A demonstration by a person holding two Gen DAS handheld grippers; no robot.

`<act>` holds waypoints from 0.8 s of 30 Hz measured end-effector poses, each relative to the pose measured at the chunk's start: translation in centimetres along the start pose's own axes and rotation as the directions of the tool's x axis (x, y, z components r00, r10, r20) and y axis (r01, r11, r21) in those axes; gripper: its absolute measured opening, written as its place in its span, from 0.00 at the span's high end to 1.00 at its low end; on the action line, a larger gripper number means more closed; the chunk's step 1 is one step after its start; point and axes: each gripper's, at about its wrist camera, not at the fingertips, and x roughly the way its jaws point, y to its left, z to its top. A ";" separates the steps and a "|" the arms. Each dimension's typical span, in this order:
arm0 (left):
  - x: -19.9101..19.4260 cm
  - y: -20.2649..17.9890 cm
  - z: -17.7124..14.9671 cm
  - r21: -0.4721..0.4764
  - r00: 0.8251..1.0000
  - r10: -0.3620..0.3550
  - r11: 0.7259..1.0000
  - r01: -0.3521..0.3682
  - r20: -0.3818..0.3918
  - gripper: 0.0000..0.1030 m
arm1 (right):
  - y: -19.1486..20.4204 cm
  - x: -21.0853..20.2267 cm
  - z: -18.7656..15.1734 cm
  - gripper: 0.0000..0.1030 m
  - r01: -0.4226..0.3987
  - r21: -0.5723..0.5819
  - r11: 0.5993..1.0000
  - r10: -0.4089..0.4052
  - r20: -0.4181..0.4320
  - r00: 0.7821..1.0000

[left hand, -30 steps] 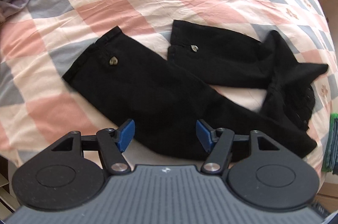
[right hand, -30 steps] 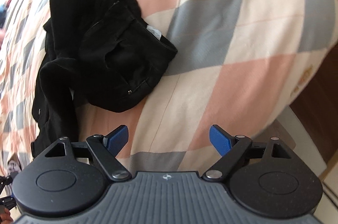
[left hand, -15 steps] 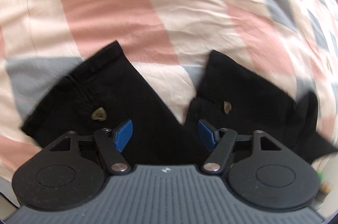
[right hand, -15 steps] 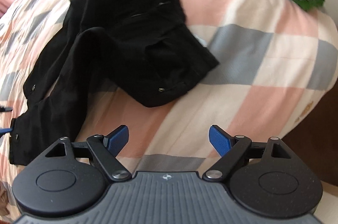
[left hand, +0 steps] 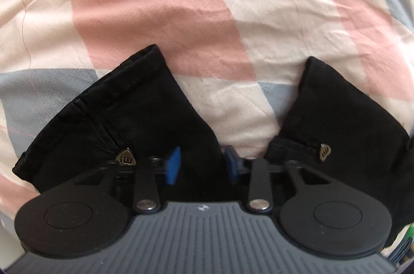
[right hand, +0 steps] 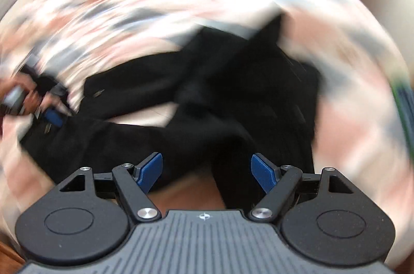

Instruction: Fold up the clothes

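Black trousers [left hand: 134, 116], one pair of soft dark cloth, lie spread on a bed whose checked sheet [left hand: 155, 2] is patterned in pink, cream and grey-blue squares. Two leg ends show in the left wrist view, fanned apart with bare sheet between them, and each carries one small brass shield-shaped stud [left hand: 125, 158] near its hem. The left hand-held gripper [left hand: 201, 165] points down at the nearer leg end, its blue pads closing with the edge of the black cloth between them. The right wrist view is badly blurred: it shows the trousers as a rumpled dark mass across the bed, and the right hand-held gripper [right hand: 207, 173] hanging above them with its jaws wide, narrowing a little, nothing pressed between its pads.
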 end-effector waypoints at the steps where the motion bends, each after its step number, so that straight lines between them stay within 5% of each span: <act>1: -0.3 0.5 -0.3 -0.006 0.999 -0.037 0.999 0.038 0.007 0.98 | 0.8 0.7 1.1 0.25 -0.014 -0.085 0.996 0.015 0.004 1.000; 4: -1.9 2.1 -1.4 -0.026 0.992 -0.116 0.993 0.117 0.051 0.99 | 2.8 4.1 3.5 0.25 -0.081 -0.260 0.962 0.072 -0.046 0.996; 7: -4.9 3.2 -2.9 0.012 0.980 -0.161 0.987 0.160 0.120 1.00 | 3.4 8.5 4.5 0.27 -0.158 -0.318 0.935 0.093 -0.211 0.973; 8: -6.3 3.6 -3.4 0.027 0.973 -0.178 0.984 0.176 0.150 1.00 | 3.3 9.8 4.6 0.52 -0.207 -0.307 0.929 0.120 -0.277 0.953; 10: -10.1 4.7 -4.7 0.051 0.950 -0.220 0.975 0.214 0.219 1.00 | 3.1 10.8 4.7 0.83 -0.260 -0.298 0.919 0.152 -0.342 0.927; 12: -14.6 6.3 -6.1 0.080 0.913 -0.266 0.964 0.254 0.308 1.00 | 3.1 8.5 5.0 0.89 -0.302 -0.319 0.898 0.213 -0.285 0.934; 14: -19.4 8.2 -8.1 0.114 0.857 -0.303 0.953 0.282 0.417 1.00 | 3.0 5.4 5.2 0.92 -0.345 -0.334 0.877 0.289 -0.207 0.935; 16: -23.3 11.3 -10.3 0.122 0.791 -0.337 0.939 0.321 0.511 1.00 | 3.3 2.2 5.0 0.92 -0.380 -0.367 0.849 0.358 -0.130 0.925; 18: -25.2 14.3 -12.0 0.091 0.754 -0.329 0.936 0.340 0.569 0.99 | 4.6 -0.3 4.2 0.92 -0.417 -0.414 0.809 0.417 -0.094 0.904; 19: -25.2 16.0 -12.7 0.059 0.754 -0.300 0.942 0.329 0.585 0.97 | 5.5 -0.8 3.5 0.92 -0.436 -0.428 0.792 0.436 -0.103 0.894; 21: -23.1 18.9 -13.3 -0.036 0.797 -0.206 0.961 0.275 0.568 0.96 | 7.7 -0.7 1.8 0.87 -0.469 -0.431 0.771 0.458 -0.137 0.878; 24: -18.0 22.5 -14.2 -0.197 0.878 -0.021 0.972 0.130 0.478 0.93 | 10.7 1.3 -1.1 0.48 -0.523 -0.358 0.773 0.469 -0.232 0.852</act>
